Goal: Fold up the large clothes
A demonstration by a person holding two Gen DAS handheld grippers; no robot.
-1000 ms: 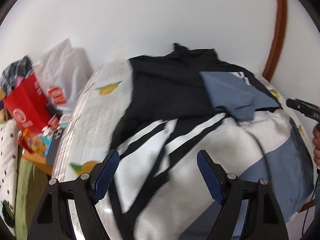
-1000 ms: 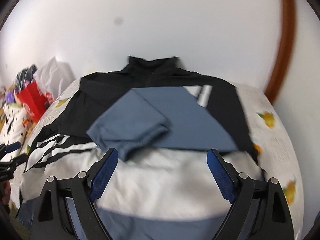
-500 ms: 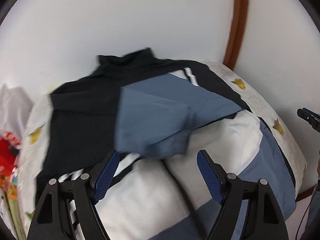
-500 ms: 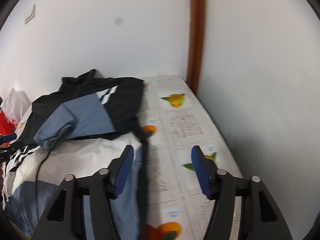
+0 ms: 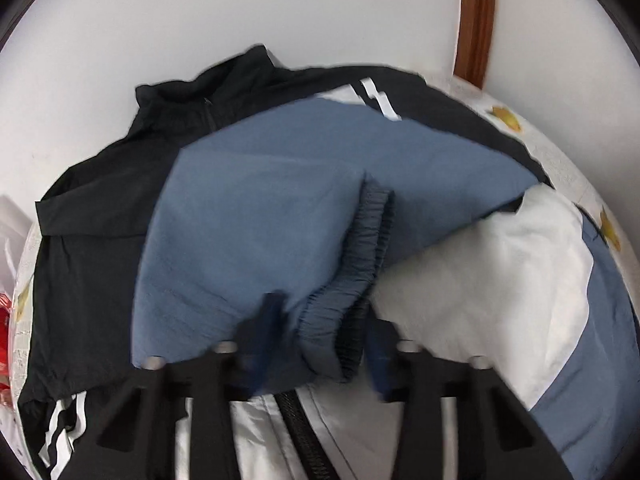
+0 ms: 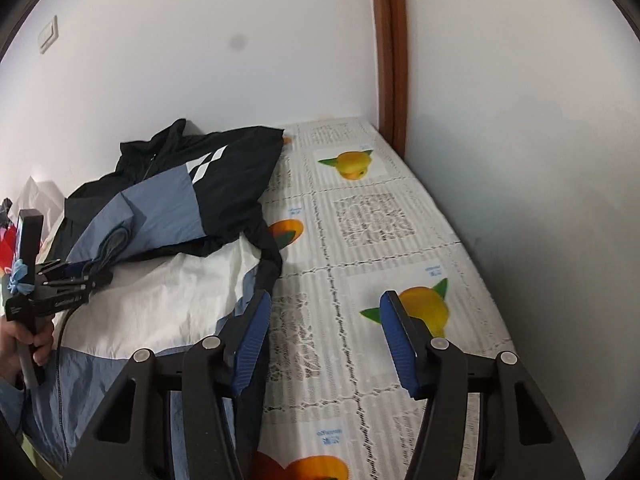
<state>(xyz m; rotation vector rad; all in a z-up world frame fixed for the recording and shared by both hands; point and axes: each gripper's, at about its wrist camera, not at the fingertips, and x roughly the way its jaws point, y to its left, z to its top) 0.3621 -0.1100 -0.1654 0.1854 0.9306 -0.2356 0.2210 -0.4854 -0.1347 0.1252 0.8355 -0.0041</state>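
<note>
The left tongs have just been closing on the blue sleeve cuff of the jacket spread on the bed — a shallow pinch could slip — while the right tongs gape, released, beside its black hem.

Blurred grip, cropped edges

The left gripper's blue pads smear with motion around the blue-grey elastic sleeve cuff, hiding contact; the black, white and blue-grey jacket's hem runs off frame; the red packaging is clipped.
</note>
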